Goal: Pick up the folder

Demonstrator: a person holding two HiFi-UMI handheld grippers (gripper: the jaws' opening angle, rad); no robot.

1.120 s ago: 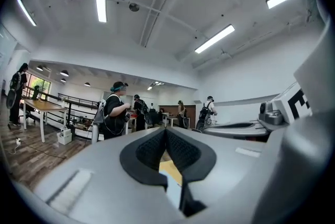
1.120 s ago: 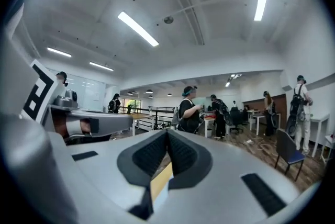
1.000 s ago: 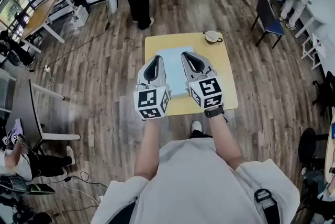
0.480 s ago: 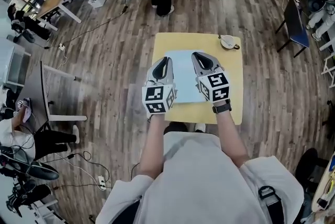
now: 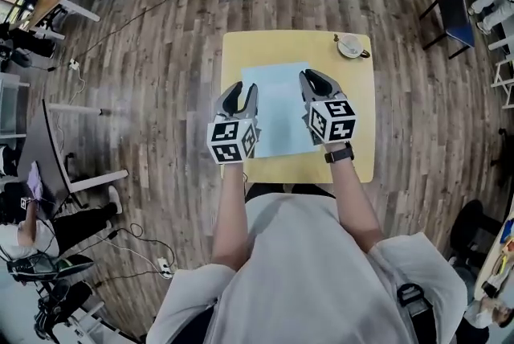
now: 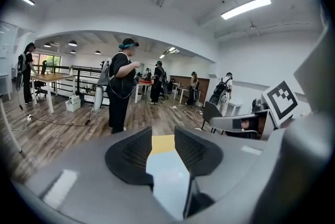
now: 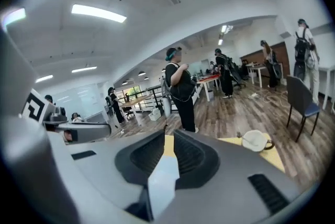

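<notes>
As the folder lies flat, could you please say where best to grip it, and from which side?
Probably its left edge, from the left and low: the folder lies thin and flat on the table, and the left gripper, jaws opening, empty, hovers there.

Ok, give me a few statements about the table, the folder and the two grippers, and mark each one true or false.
The blue folder lies flat on the yellow table. True.
The white cup sits at the table's near left corner. False: it is at the far right corner.
The right gripper holds the folder off the table. False: its fingers are together on nothing, and the folder lies on the table.
The left gripper hangs by the folder's left edge. True; its fingers are opening with nothing between them.
A blue chair stands on the floor past the table's far right corner. True.
</notes>
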